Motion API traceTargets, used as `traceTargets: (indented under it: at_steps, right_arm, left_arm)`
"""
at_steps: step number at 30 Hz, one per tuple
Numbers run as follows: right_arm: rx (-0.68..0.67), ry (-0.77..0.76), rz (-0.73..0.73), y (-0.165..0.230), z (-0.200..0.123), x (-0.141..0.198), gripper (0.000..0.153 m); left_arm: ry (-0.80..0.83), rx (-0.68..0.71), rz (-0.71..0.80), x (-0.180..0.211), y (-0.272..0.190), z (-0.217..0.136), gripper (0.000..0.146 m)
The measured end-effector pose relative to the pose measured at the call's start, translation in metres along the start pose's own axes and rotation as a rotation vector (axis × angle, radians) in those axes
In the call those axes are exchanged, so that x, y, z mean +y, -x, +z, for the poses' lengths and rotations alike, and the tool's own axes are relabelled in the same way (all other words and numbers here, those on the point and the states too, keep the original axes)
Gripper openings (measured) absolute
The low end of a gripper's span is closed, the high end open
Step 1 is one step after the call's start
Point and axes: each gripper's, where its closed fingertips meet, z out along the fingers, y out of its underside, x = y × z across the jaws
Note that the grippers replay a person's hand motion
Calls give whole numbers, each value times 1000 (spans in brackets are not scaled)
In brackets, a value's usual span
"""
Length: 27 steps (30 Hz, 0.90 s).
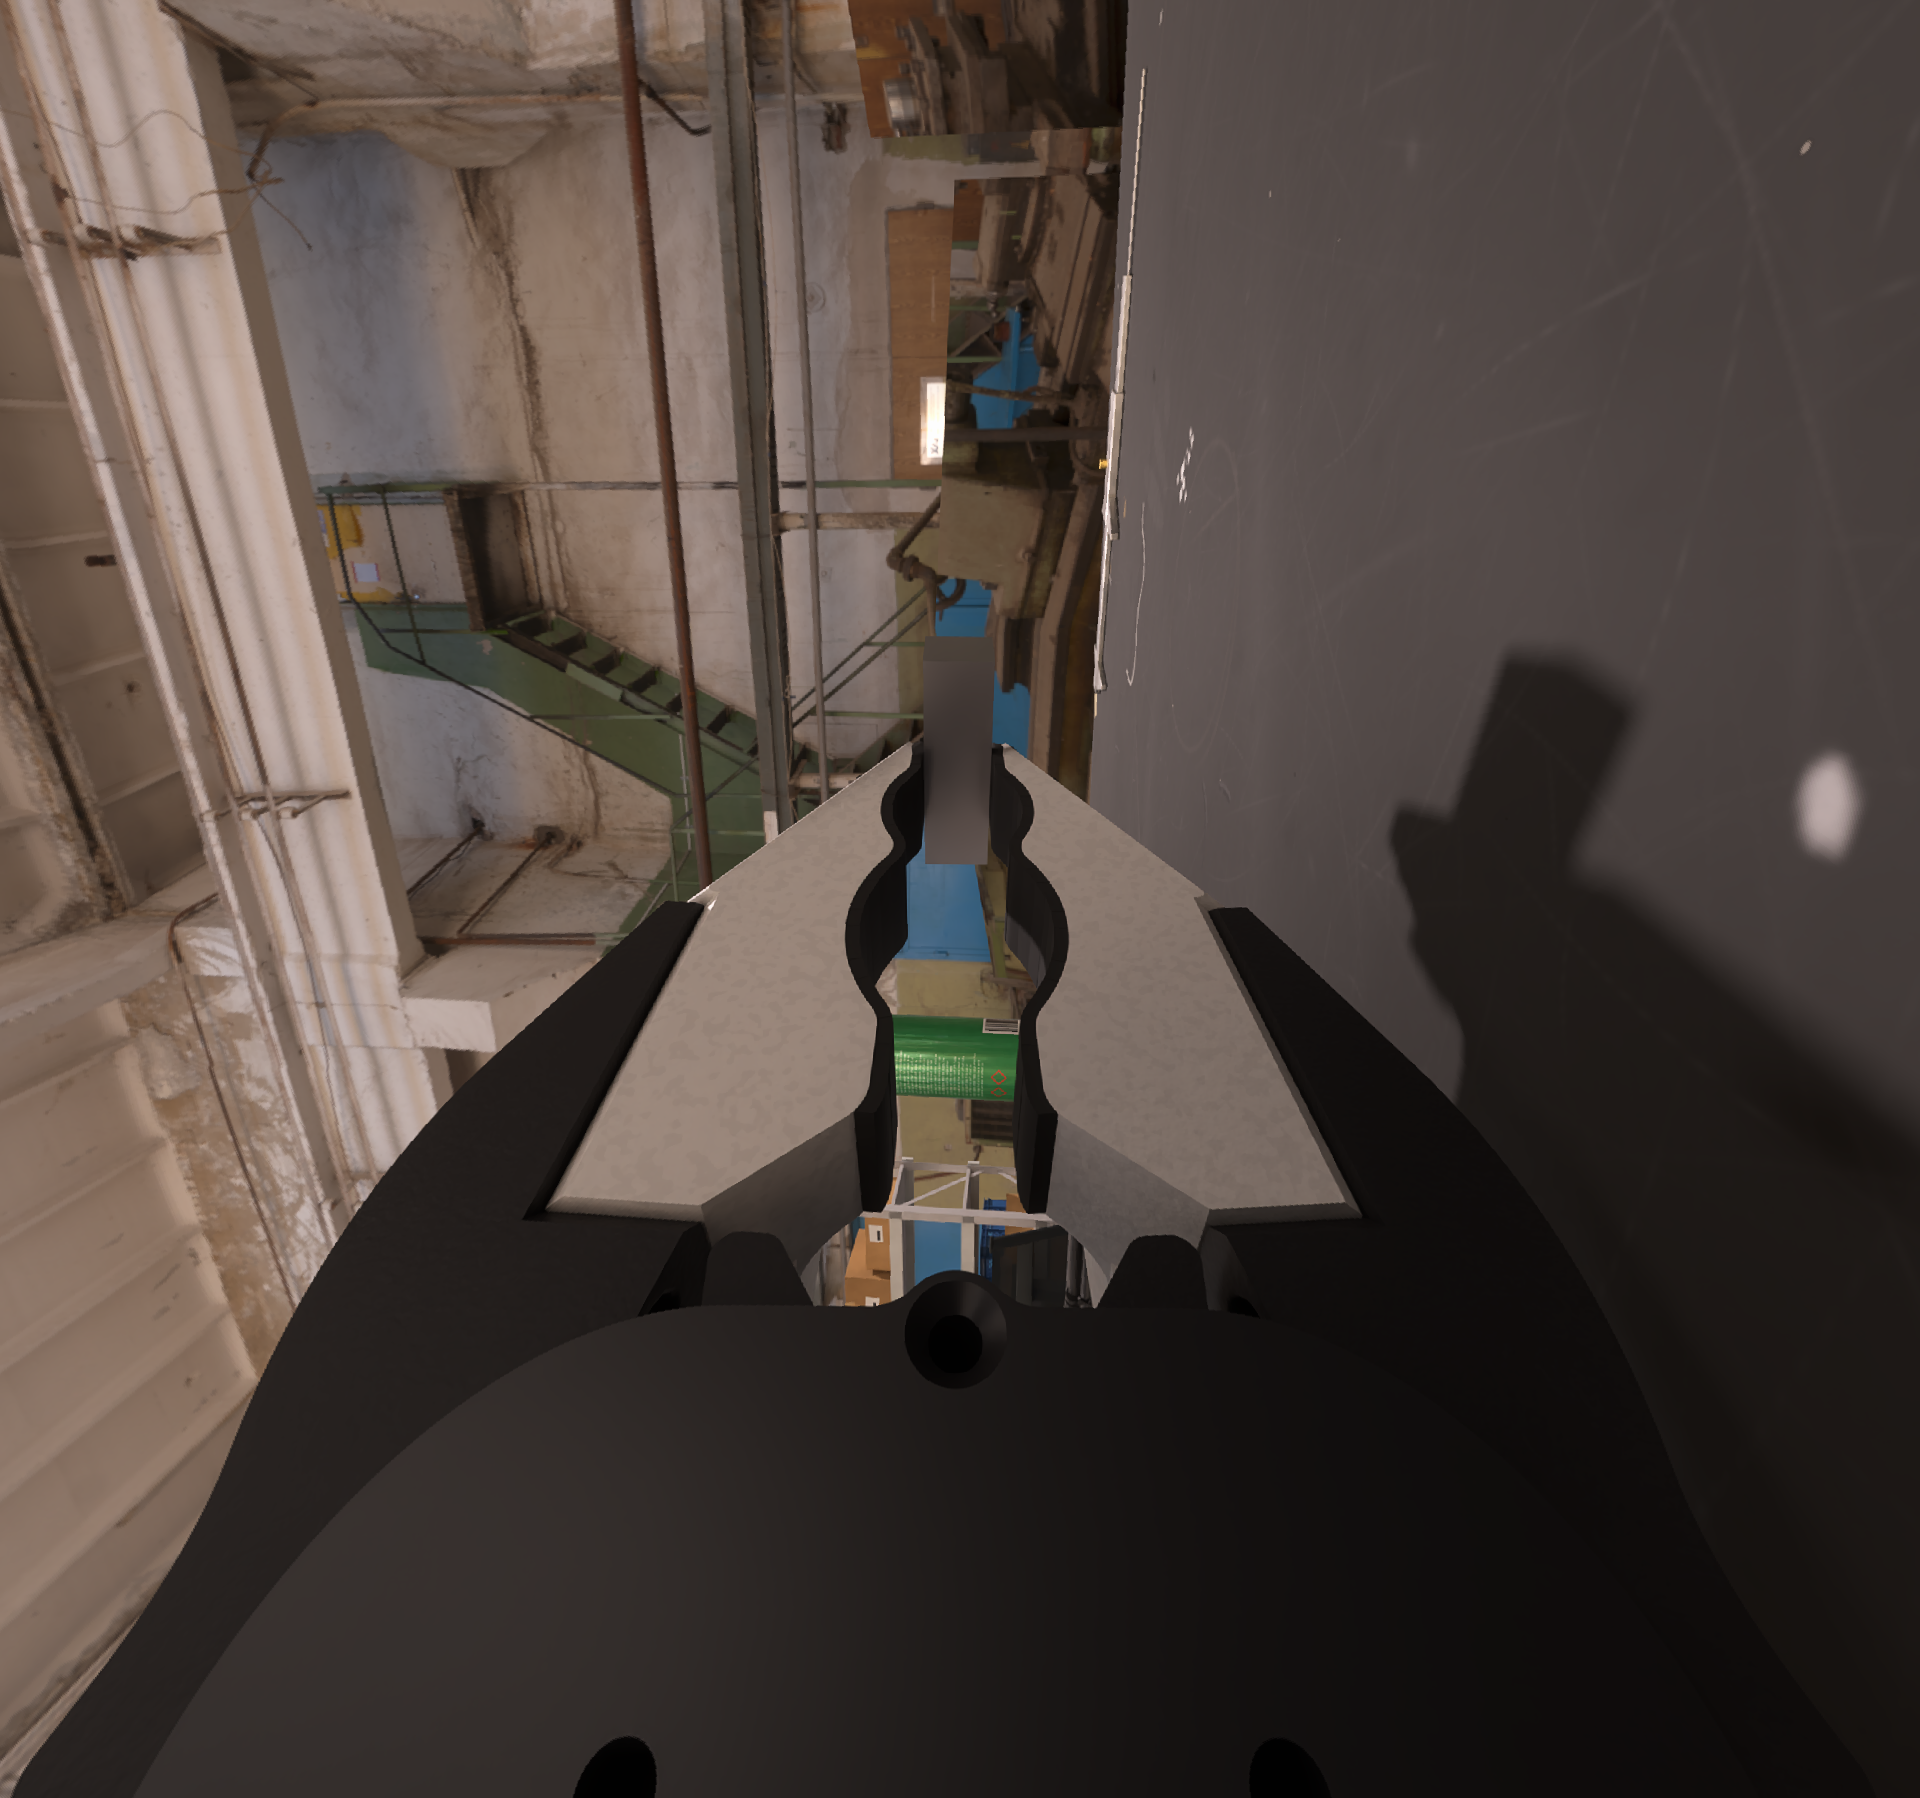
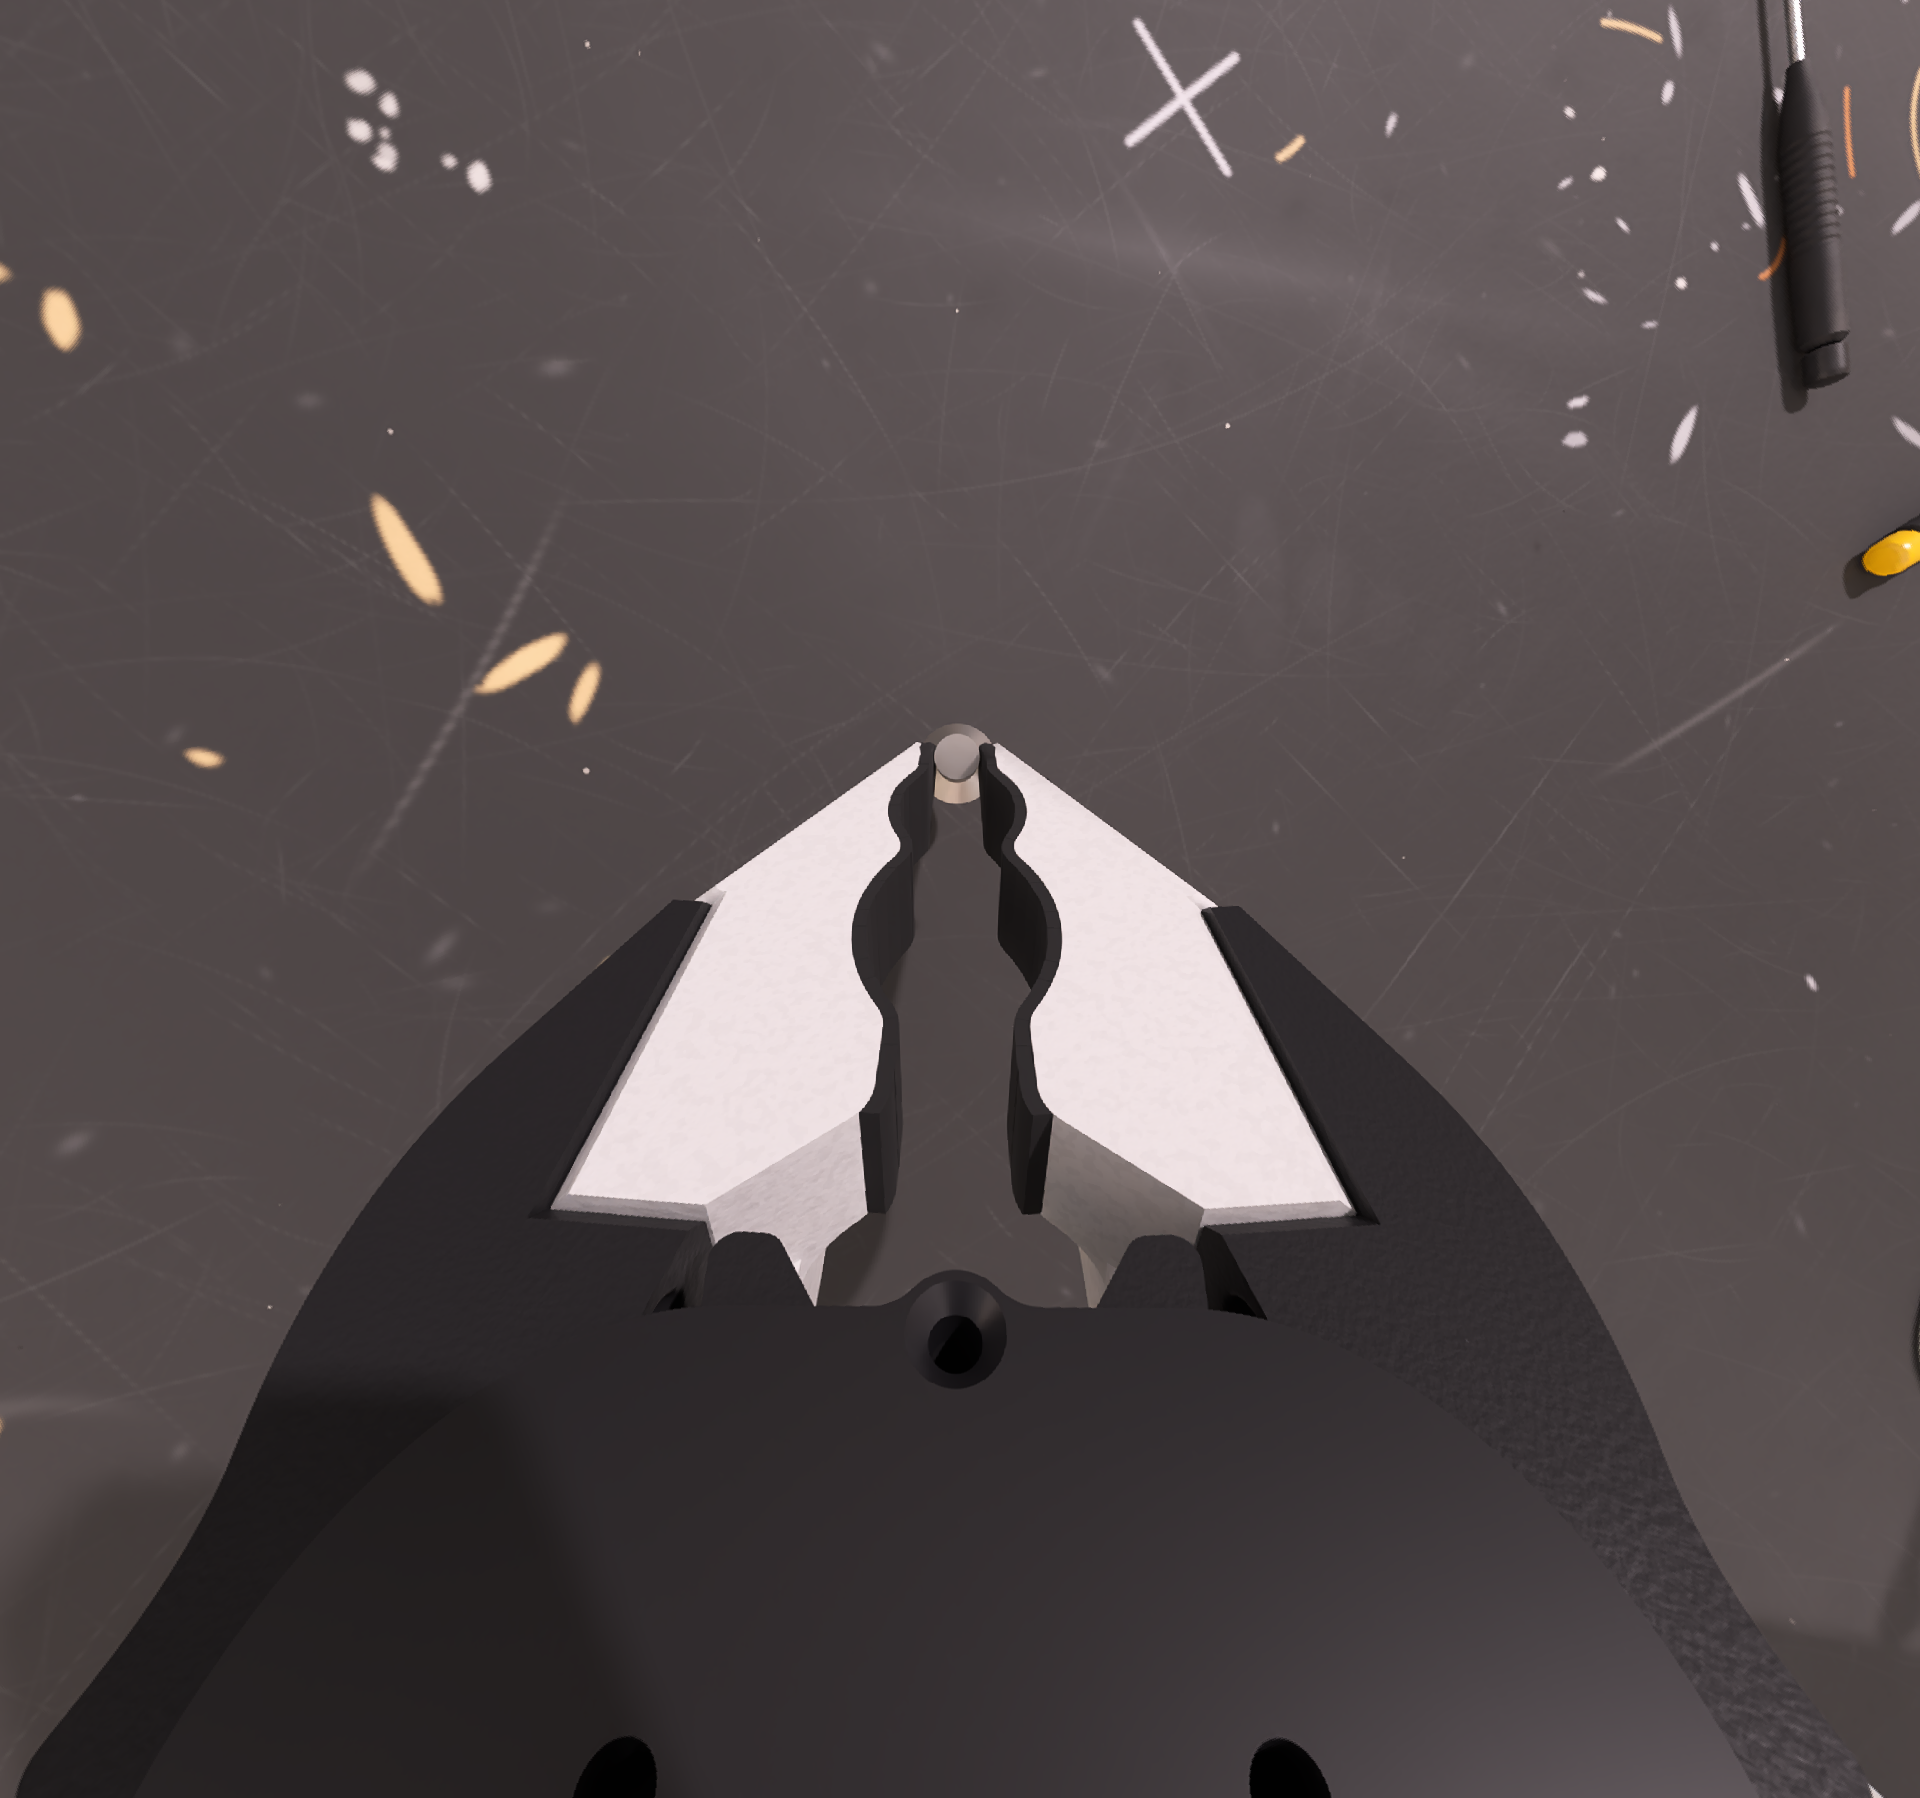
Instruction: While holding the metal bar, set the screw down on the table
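In the left wrist view my left gripper is shut on a flat grey metal bar that sticks out past the fingertips. This view is rolled sideways, with the dark table filling the right side and the gripper held off it. In the right wrist view my right gripper points down at the dark scratched table and is shut on a small silver screw at the fingertips. I cannot tell whether the screw touches the table.
A black-handled screwdriver lies at the right edge of the right wrist view. Below it shows a yellow object, partly cut off. A white cross mark and paint flecks are on the table. A workshop hall fills the left wrist view's left side.
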Motion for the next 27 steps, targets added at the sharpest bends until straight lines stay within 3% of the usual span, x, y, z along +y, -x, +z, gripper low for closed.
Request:
traceTargets:
  at_steps: [7, 17, 27]
  right_arm:
    - [23, -8, 42, -5, -2, 1, 8]
    - [-141, -63, -44, 28, -4, -4, 8]
    - [-95, -24, -66, 23, 4, -2, 8]
  left_arm:
    - [0, 0, 0, 0, 0, 0, 11]
    - [-1, 1, 2, 0, 0, 0, 11]
    - [-2, 1, 6, -1, 0, 0, 11]
